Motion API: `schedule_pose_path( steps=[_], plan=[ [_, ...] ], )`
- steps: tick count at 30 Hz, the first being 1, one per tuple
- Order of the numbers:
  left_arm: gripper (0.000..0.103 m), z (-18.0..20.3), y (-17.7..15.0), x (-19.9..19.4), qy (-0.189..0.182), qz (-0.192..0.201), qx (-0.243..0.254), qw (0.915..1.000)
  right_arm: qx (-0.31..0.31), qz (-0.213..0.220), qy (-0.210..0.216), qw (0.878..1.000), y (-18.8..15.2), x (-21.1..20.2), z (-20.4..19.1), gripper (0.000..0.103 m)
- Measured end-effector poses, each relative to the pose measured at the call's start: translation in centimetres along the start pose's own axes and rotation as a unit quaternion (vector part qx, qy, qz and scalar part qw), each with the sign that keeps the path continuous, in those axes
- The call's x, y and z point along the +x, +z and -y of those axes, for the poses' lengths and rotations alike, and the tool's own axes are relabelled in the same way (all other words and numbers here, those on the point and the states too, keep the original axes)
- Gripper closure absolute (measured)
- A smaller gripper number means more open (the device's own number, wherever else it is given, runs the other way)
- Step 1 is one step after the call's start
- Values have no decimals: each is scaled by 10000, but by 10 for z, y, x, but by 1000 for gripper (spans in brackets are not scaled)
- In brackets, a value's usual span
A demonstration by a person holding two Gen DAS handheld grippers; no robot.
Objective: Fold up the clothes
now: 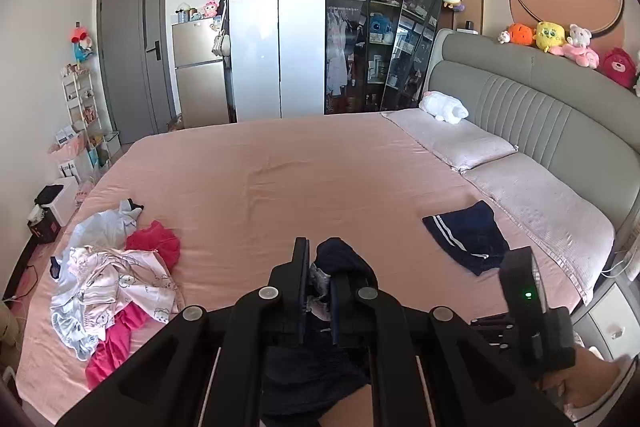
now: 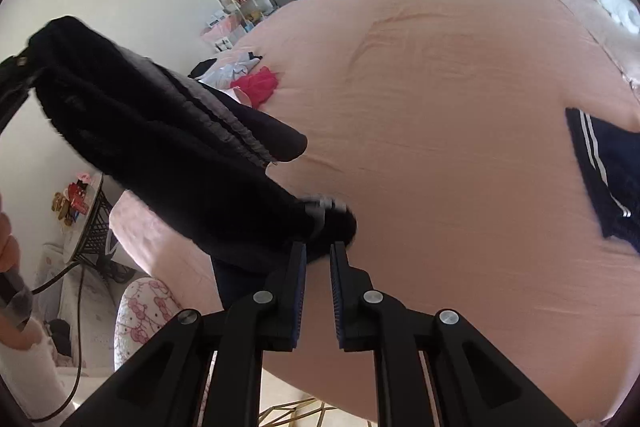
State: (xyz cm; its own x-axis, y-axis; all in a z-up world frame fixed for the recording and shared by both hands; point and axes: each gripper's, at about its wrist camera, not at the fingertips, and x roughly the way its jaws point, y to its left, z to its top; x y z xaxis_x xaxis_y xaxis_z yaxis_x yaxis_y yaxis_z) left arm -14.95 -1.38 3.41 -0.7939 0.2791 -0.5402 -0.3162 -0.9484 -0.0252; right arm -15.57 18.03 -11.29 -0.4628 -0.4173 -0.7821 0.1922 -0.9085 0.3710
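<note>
My left gripper point(image 1: 320, 267) is shut on a dark navy garment point(image 1: 340, 259) that bunches between its fingers and hangs below. The same garment point(image 2: 160, 139) stretches in the air across the right wrist view, from the left gripper at the far left to my right gripper point(image 2: 318, 251), which is shut on its other end. Both grippers hold it above the pink bed point(image 1: 300, 167). A folded navy garment with white stripes point(image 1: 468, 235) lies on the bed near the pillows; it also shows in the right wrist view point(image 2: 608, 171).
A pile of unfolded clothes point(image 1: 116, 279), white, pale blue and pink, lies on the bed's left side. Two pillows point(image 1: 520, 183) and a grey headboard point(image 1: 540, 107) are at the right. Wardrobes point(image 1: 316, 23) stand behind the bed.
</note>
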Motion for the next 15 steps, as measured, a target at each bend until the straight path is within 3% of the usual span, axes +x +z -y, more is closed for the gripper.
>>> schedule_pose_path(
  steps=[1, 3, 6, 9, 13, 14, 15],
  plan=[
    [96, 0, 0, -1, -36, -22, -18, 10000, 143, 12, -81, 9999, 0, 7, 2, 82],
    [96, 2, -1, -3, -21, -39, -11, 10000, 487, -54, -81, 9988, -9, 14, 9, 57],
    [96, 7, -2, -4, -102, -55, -28, 9999, 758, -224, 369, 9962, -35, 10, 10, 52],
    [96, 13, -5, -5, -175, -42, -48, 9998, 614, -217, 373, 9972, -59, 1, -1, 45],
    [96, 18, -9, -8, -224, 1, -130, 9997, 676, -434, 280, 9964, -72, 29, -1, 45],
    [96, 19, -11, -9, -235, 9, -150, 9996, 731, -522, 251, 9956, -75, 39, 1, 53],
    [96, 18, -12, -12, -233, -1, -165, 9996, 732, -619, 188, 9952, -79, 48, 4, 80]
  ],
)
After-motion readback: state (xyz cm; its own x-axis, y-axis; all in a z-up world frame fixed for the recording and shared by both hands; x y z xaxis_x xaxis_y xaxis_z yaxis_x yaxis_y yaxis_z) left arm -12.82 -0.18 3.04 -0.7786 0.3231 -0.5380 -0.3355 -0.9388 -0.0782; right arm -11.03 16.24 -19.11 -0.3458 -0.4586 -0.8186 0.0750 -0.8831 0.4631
